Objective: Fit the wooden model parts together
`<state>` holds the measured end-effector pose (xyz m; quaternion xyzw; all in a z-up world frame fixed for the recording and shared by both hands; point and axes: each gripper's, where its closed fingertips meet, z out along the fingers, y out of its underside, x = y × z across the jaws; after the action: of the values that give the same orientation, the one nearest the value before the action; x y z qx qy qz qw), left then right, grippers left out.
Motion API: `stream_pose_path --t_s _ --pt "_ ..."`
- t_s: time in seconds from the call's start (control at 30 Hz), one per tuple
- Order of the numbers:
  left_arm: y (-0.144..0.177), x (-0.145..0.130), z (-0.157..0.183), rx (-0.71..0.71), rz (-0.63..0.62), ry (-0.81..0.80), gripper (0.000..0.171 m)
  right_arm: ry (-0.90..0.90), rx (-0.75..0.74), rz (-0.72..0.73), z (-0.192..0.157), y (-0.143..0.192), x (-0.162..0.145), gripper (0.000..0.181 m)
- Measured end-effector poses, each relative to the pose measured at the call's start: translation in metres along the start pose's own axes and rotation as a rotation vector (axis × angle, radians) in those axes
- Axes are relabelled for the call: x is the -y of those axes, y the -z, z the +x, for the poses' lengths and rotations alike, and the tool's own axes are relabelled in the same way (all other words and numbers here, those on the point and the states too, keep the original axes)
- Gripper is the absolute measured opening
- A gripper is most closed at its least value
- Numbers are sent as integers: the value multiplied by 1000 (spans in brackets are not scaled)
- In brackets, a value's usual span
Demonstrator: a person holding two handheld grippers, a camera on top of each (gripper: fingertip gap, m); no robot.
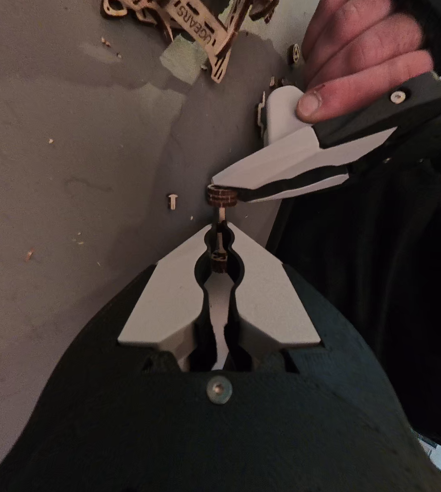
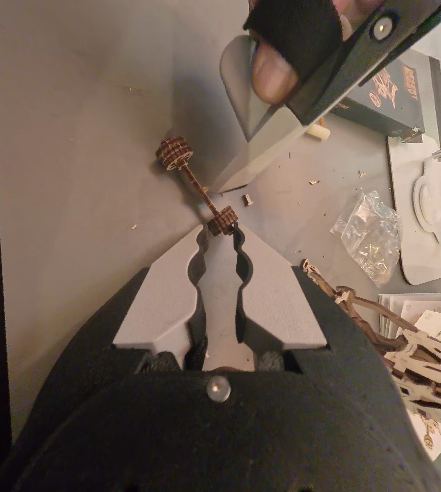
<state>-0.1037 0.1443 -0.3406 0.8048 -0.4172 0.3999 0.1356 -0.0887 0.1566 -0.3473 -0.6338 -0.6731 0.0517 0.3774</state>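
Both cams sit right behind their own fingers, looking down steeply and close at the grey table [image 1: 54,159]. They face roughly toward each other, and both catch the little wheel-and-axle piece [image 1: 220,205] [image 2: 200,191] in the middle.

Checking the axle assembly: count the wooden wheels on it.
2. One wheel sits at the axle's far end, free of any grip; the other wheel is at the right claw's tips. The left claw holds the axle.
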Motion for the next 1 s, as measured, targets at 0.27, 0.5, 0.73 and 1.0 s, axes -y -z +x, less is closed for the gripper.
stream_pose_path --t_s 0.27,0.5,0.73,1.0 --pt "-1 3 -1 7 33 -23 1 -10 -4 -3 0 -1 0 15" --pt "3 6 -4 2 194 6 0 -30 5 2 2 -1 -2 15" --pt "7 8 -7 39 336 41 1 -46 -22 -9 3 -2 -2 15" --pt "9 7 -7 115 461 67 0 -46 -44 -22 3 -2 -1 15"
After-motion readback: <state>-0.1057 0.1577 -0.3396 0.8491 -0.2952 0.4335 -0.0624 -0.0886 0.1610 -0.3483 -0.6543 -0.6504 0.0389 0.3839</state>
